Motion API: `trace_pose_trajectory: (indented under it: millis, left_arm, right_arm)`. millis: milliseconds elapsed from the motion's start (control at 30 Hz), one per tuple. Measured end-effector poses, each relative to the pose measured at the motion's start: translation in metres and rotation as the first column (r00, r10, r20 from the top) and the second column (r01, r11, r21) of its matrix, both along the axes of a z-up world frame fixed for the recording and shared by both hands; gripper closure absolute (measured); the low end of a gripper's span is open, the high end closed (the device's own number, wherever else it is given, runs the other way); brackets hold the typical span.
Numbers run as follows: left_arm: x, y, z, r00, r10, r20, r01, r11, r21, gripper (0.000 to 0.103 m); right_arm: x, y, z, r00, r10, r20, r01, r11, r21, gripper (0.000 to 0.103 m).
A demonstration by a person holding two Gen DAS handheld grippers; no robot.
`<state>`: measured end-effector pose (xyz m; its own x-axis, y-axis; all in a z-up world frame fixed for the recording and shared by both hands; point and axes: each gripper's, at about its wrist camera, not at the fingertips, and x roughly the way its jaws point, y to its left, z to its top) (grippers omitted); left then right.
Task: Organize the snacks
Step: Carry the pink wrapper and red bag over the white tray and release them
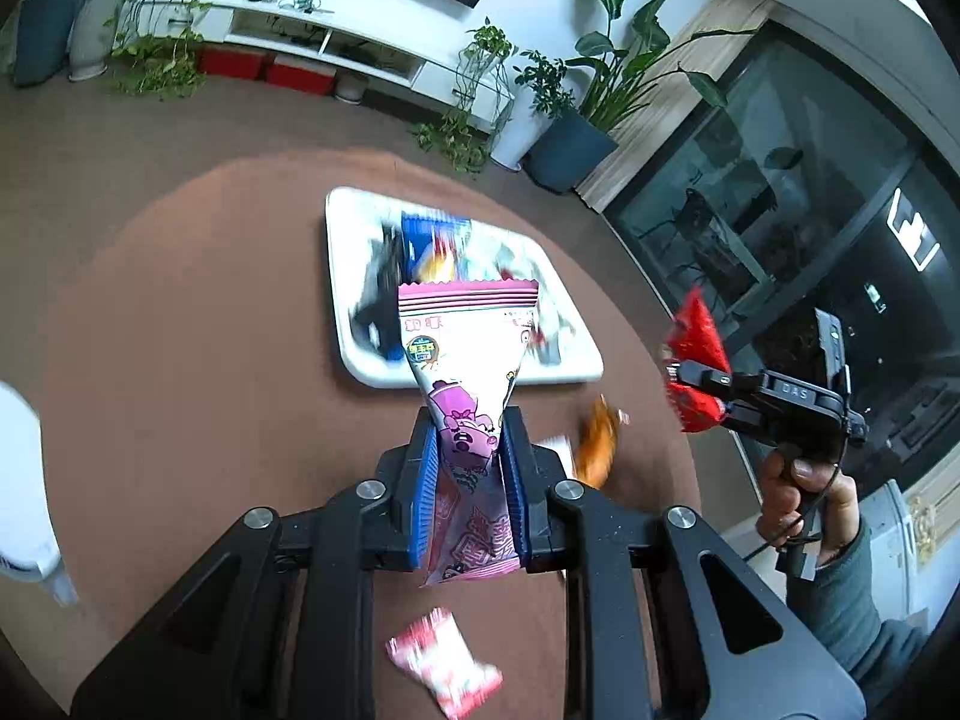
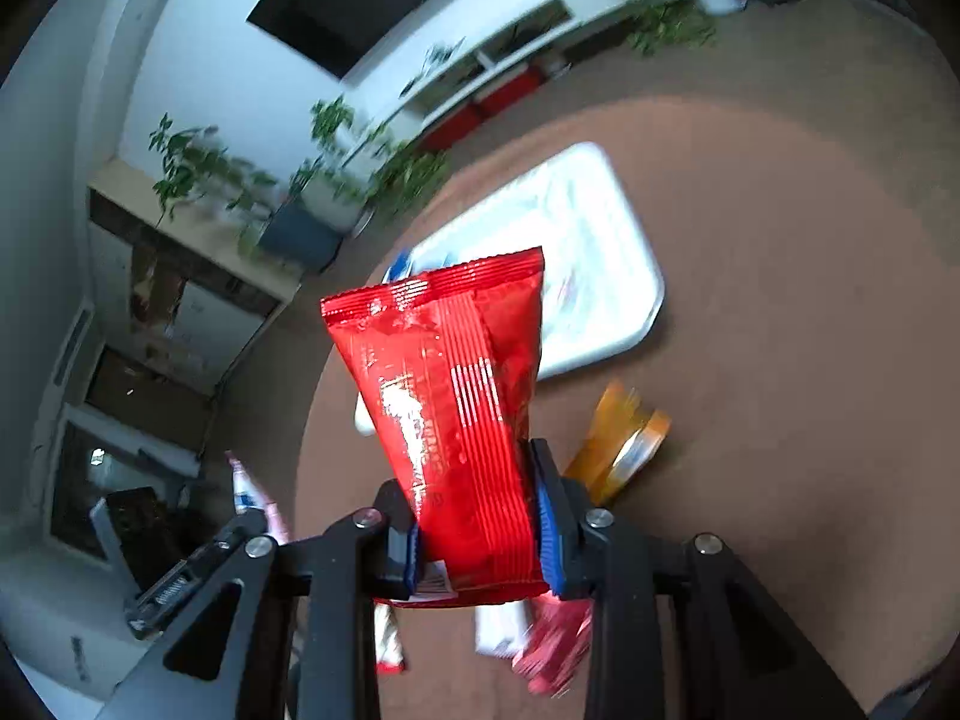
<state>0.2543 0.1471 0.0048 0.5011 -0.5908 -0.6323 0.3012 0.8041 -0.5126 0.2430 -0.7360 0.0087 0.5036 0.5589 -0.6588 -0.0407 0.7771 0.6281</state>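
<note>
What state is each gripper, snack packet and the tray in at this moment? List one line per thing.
left gripper: shut on the pink packet, lifted.
right gripper: shut on the red packet, lifted.
white tray: on the table, holding several snacks.
orange packet: lying loose on the table.
red-and-white packet: lying loose on the table.

Potted plants are standing at the upper middle, a white shelf unit is running along the upper left, red boxes sitting beneath.
</note>
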Motion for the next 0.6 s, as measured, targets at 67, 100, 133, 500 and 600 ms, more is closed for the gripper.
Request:
trace_pose_trajectory:
  millis: [67, 100, 133, 500, 600]
  left_arm:
    - [0.021, 0.001, 0.01, 1.0, 0.004, 0.0, -0.004, 1.0, 0.001, 0.084]
    - [0.034, 0.0, 0.015, 1.0, 0.005, 0.0, -0.005, 1.0, 0.005, 0.084]
    - [0.042, -0.001, 0.017, 1.0, 0.006, -0.001, -0.006, 1.0, 0.011, 0.084]
    - [0.144, -0.041, 0.002, 0.997, -0.003, -0.075, 0.019, 0.979, 0.204, 0.084]
    - [0.159, -0.051, -0.008, 0.996, 0.0, -0.09, 0.023, 0.967, 0.253, 0.084]
  right_arm:
    - [0.015, -0.013, 0.013, 0.999, -0.037, 0.025, 0.038, 0.999, -0.007, 0.072]
    - [0.024, -0.022, 0.019, 0.997, -0.063, 0.037, 0.063, 0.998, 0.0, 0.072]
    - [0.033, -0.029, 0.026, 0.995, -0.086, 0.047, 0.085, 0.996, 0.01, 0.072]
    - [0.14, 0.046, 0.043, 0.996, 0.069, 0.062, -0.054, 0.974, -0.221, 0.072]
    - [0.157, 0.077, 0.024, 0.991, 0.129, 0.019, -0.117, 0.944, -0.307, 0.072]
